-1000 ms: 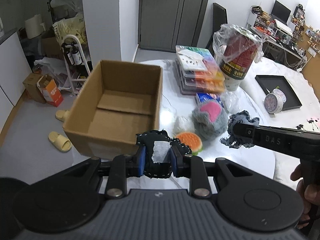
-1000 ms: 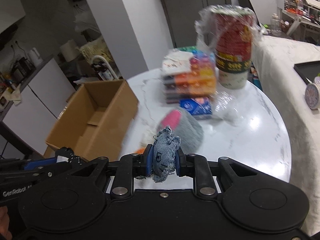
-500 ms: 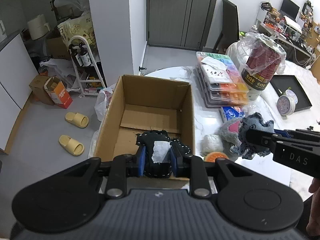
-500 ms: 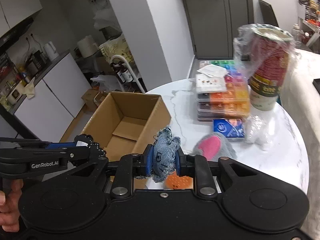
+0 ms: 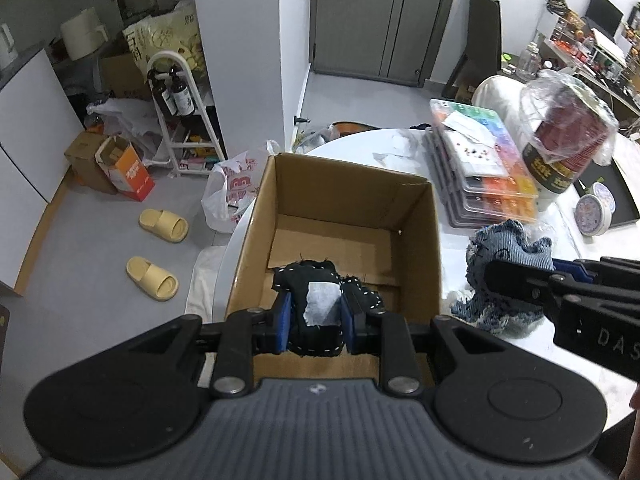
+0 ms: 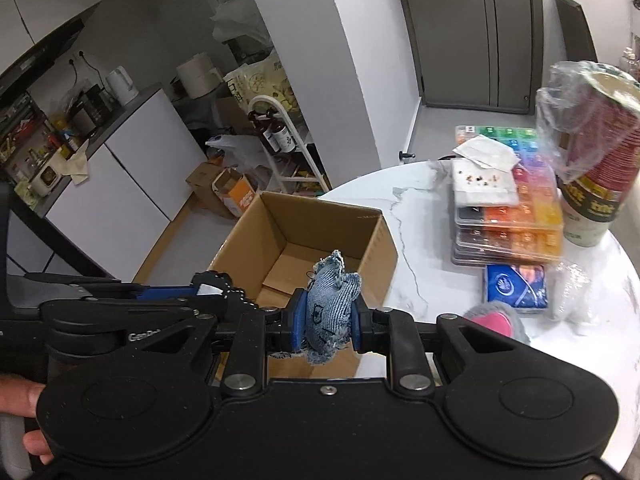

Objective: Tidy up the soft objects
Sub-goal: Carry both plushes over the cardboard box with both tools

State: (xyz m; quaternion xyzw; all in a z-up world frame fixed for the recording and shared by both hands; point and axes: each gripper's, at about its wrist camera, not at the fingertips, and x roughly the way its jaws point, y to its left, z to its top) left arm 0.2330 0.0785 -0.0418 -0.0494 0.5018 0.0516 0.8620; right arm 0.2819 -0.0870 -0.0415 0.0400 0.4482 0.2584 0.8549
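Observation:
An open cardboard box (image 5: 424,240) stands on the white marble table's left side; it also shows in the right wrist view (image 6: 372,248). My left gripper (image 5: 316,316) is shut on a black stitched soft toy (image 5: 320,300) with a white patch, held over the box's near part. My right gripper (image 6: 326,316) is shut on a blue denim soft toy (image 6: 330,300), held just right of the box; the denim toy also shows in the left wrist view (image 5: 504,252). A grey and pink plush (image 6: 496,318) lies on the table.
A stack of colourful plastic organiser cases (image 6: 508,216), a wrapped stack of red paper cups (image 6: 596,168), a blue tissue pack (image 6: 516,284) and a clear bag (image 6: 572,296) sit on the table's right side. A black tray (image 5: 616,196) and a round tin (image 5: 592,216) lie beyond. Slippers (image 5: 160,224) lie on the floor.
Both grippers have risen and moved left towards the box with their toys. The left gripper now hangs over the box's opening; the right one has come beside the box.

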